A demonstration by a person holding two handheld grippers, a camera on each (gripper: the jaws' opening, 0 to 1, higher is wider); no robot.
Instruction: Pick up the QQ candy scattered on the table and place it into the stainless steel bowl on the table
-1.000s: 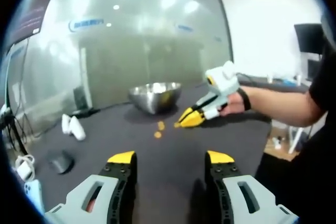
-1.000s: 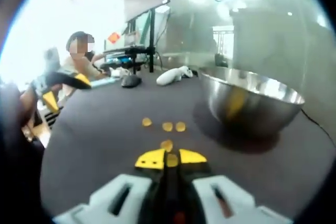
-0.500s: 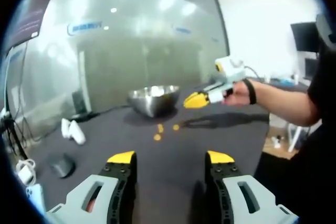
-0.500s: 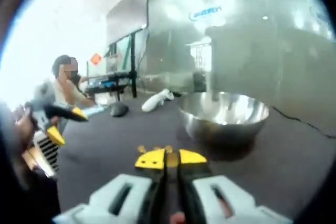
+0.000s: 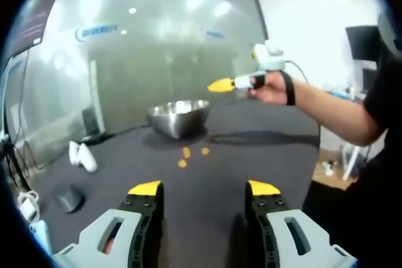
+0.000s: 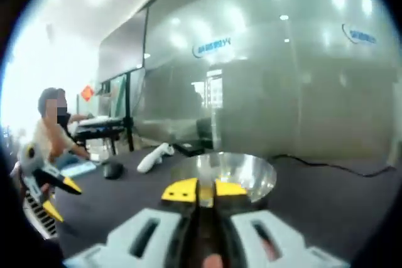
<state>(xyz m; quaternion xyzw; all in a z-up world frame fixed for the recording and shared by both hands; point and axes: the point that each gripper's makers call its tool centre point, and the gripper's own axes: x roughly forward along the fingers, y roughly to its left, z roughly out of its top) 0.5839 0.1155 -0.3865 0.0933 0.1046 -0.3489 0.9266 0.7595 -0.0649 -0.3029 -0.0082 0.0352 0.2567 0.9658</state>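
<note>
Left gripper view: the left gripper (image 5: 204,188), yellow-tipped jaws apart and empty, hovers over a dark matte table (image 5: 264,155); three small orange candies (image 5: 186,152) lie mid-table before a shiny round steel bowl (image 5: 178,117), the right gripper (image 5: 221,85) raised above. Right gripper view: the right gripper (image 6: 205,189), jaws clamped on a candy (image 6: 205,192), hangs over the bowl (image 6: 242,171).

In the left gripper view, the stainless steel bowl (image 5: 178,117) stands on the desk (image 5: 251,155), with three candies (image 5: 186,153) lying just before it. The right gripper (image 5: 221,85) hangs above, right of the bowl. Two controllers (image 5: 80,156) lie far left.
</note>
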